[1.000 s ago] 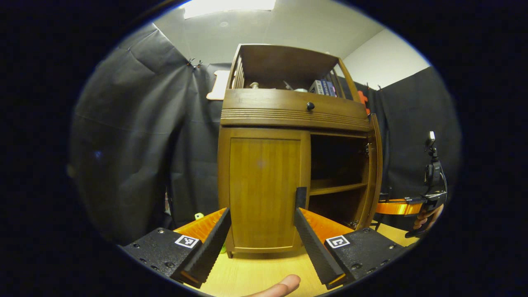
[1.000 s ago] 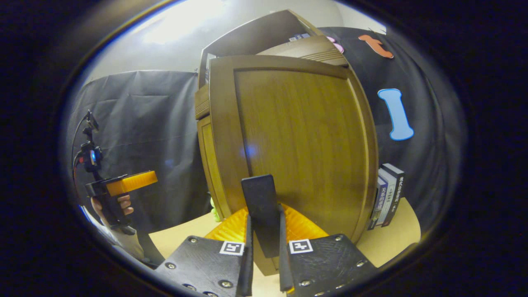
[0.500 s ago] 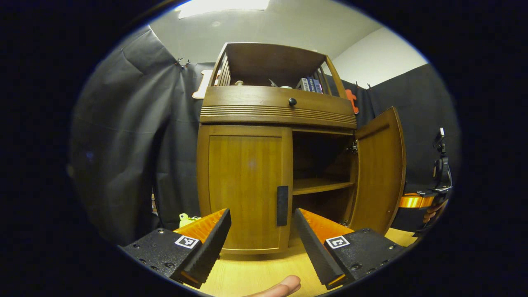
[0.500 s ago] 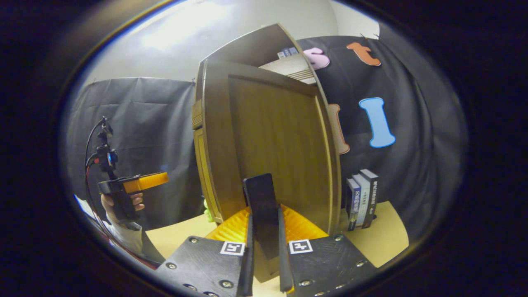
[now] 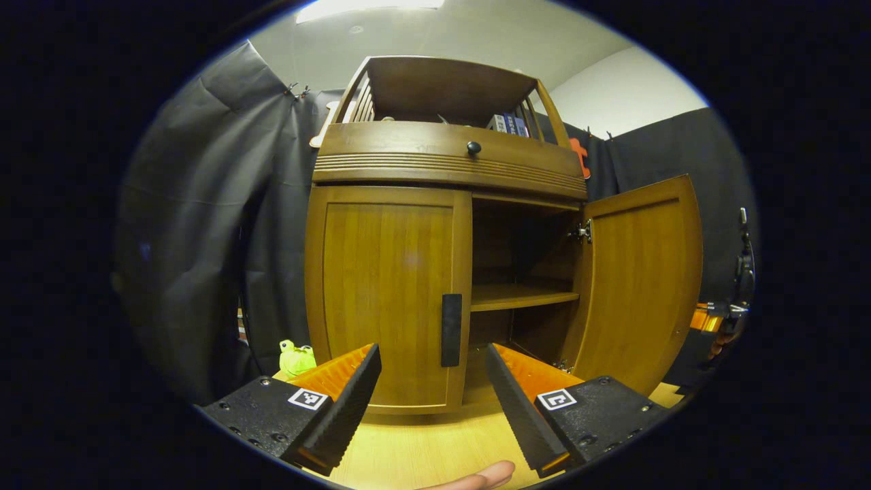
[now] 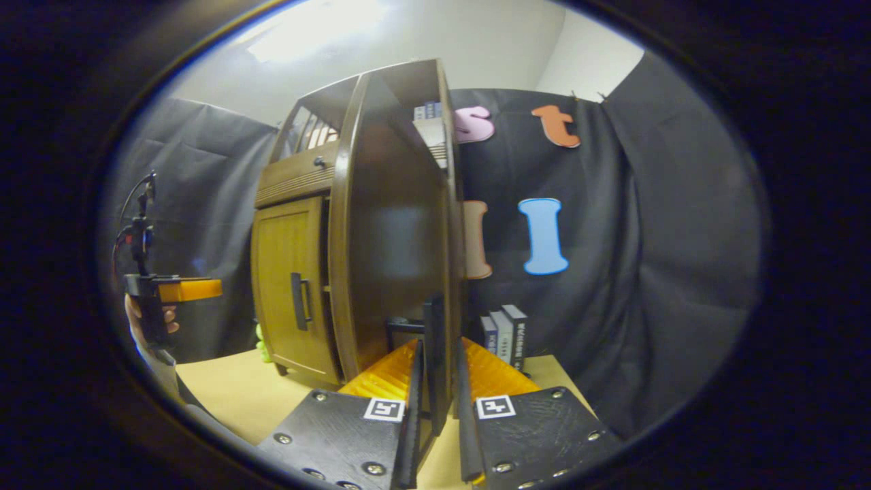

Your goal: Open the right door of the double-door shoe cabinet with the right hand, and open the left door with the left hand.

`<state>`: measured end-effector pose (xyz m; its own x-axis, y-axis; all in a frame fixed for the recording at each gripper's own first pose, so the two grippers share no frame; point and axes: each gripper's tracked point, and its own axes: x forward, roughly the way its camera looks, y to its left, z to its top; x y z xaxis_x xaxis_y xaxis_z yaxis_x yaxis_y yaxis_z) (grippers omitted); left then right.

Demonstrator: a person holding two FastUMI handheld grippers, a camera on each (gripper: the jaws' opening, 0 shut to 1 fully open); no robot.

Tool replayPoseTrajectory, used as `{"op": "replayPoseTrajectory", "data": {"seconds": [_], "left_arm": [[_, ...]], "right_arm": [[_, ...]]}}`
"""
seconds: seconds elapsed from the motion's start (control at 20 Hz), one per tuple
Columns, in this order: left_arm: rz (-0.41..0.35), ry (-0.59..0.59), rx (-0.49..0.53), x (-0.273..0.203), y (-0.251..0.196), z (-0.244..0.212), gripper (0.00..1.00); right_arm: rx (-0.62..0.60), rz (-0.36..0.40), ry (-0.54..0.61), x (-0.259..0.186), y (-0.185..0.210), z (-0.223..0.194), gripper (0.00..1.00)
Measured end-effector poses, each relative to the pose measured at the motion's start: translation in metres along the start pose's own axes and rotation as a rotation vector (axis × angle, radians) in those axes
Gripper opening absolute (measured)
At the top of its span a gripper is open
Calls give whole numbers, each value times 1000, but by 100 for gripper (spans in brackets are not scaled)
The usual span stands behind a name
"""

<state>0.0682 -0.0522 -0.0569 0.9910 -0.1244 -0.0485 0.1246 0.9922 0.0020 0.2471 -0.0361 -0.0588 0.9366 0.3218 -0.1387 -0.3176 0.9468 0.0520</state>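
The wooden shoe cabinet stands on a light wood table. Its left door is closed, with a black vertical handle at its inner edge. My left gripper hangs open just in front of that handle, touching nothing. The right door is swung wide open, baring a shelf. In the right gripper view this right door stands nearly edge-on, and my right gripper is shut on its black handle. The left door's handle shows farther off.
A green toy lies by the cabinet's left foot. Books stand on the table behind the open door. A drawer with a black knob sits above the doors. The other gripper and its hand show at left.
The right door has swung from half open to wide open, pulled by my right gripper. My left gripper has drifted right and lined up with the left door's handle.
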Motion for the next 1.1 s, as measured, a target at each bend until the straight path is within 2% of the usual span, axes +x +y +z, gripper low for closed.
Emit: {"op": "replayPoseTrajectory", "data": {"seconds": [0.1,0.2,0.25,0.3,0.35,0.4,0.45,0.5,0.6,0.65,0.75,0.85,1.0,1.1], "left_arm": [[-10,12,13,7,-7,-5,93],[-18,15,31,16,-13,-10,96],[-19,21,40,19,-14,-13,93],[-20,22,44,23,-15,-15,93],[-24,23,42,27,-17,-18,92],[-27,35,35,33,-18,-22,96],[-21,50,23,42,-19,-26,93],[-21,57,18,51,-21,-27,96],[-20,62,31,69,-25,-29,96],[-14,62,40,80,-24,-30,93],[-21,66,30,99,-26,-32,93],[-38,62,25,121,-34,-32,93],[1,25,52,147,-28,-24,95],[17,6,49,160,-25,-20,92]], "right_arm": [[-5,-46,-14,-3,-17,6,24],[-19,-73,-36,-10,-26,10,33],[-21,-81,-40,-13,-29,11,26],[-23,-89,-46,-16,-31,12,30],[-25,-98,-53,-19,-33,14,40],[-28,-119,-59,-22,-38,18,51],[-34,-145,-67,-28,-41,22,65],[-35,-161,-72,-32,-43,26,67],[-65,-197,-96,-44,-41,37,77],[-92,-223,-109,-52,-40,42,84],[-144,-261,-135,-67,-33,53,99],[-182,-294,-130,-81,-21,54,97],[-218,-327,-114,-96,2,50,98],[-214,-321,-128,-106,24,49,98]]}}
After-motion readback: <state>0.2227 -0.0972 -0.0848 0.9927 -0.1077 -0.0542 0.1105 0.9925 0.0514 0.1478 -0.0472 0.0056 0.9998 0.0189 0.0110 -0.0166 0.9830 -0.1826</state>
